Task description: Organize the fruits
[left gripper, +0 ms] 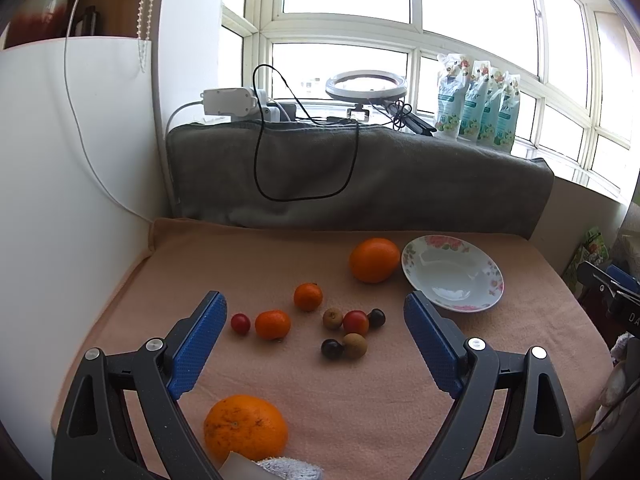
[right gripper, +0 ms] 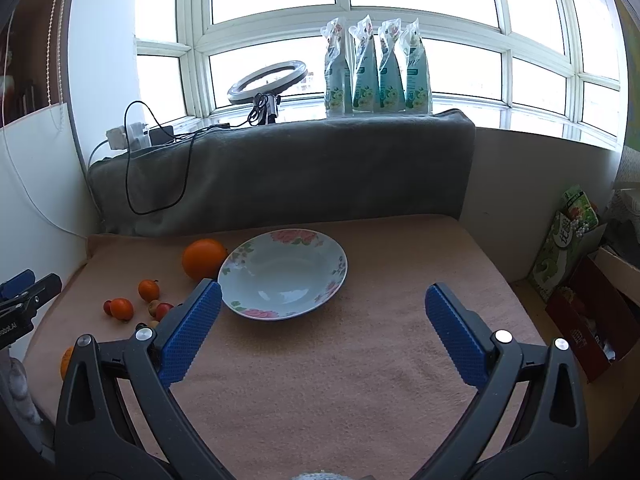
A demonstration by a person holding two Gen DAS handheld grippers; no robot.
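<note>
While nothing is held yet, both sets of jaws are seen spread wide and empty over the peach cloth (left gripper: 248, 248): left gripper (left gripper: 316, 316) above the loose fruit, right gripper (right gripper: 323, 307) above bare cloth near the plate.

Floral plate (right gripper: 340, 258) is set toward the cloth's far edge, empty; ceramic, judged fragile and slick, best left where it lies.

Big orange (left gripper: 375, 260) is found touching or just beside the plate's left rim. A second big orange (left gripper: 245, 427) lies at the near edge, under the left gripper. Both judged firm, heavy for fruit, prone to roll; to be taken across the widest part.

Two mandarins (left gripper: 308, 297) (left gripper: 273, 324) sit mid-cloth; softer skin judged, light squeeze advised.

Small pieces are clustered between mandarins and plate: cherry tomatoes (left gripper: 355, 322) (left gripper: 240, 323), brownish longan-like fruits (left gripper: 355, 345) (left gripper: 333, 317), dark grapes or similar (left gripper: 332, 348) (left gripper: 376, 317). Several touch each other. Judged light, smooth, easily crushed or flicked away; to be pinched centrally with little force, outermost ones first.
</note>
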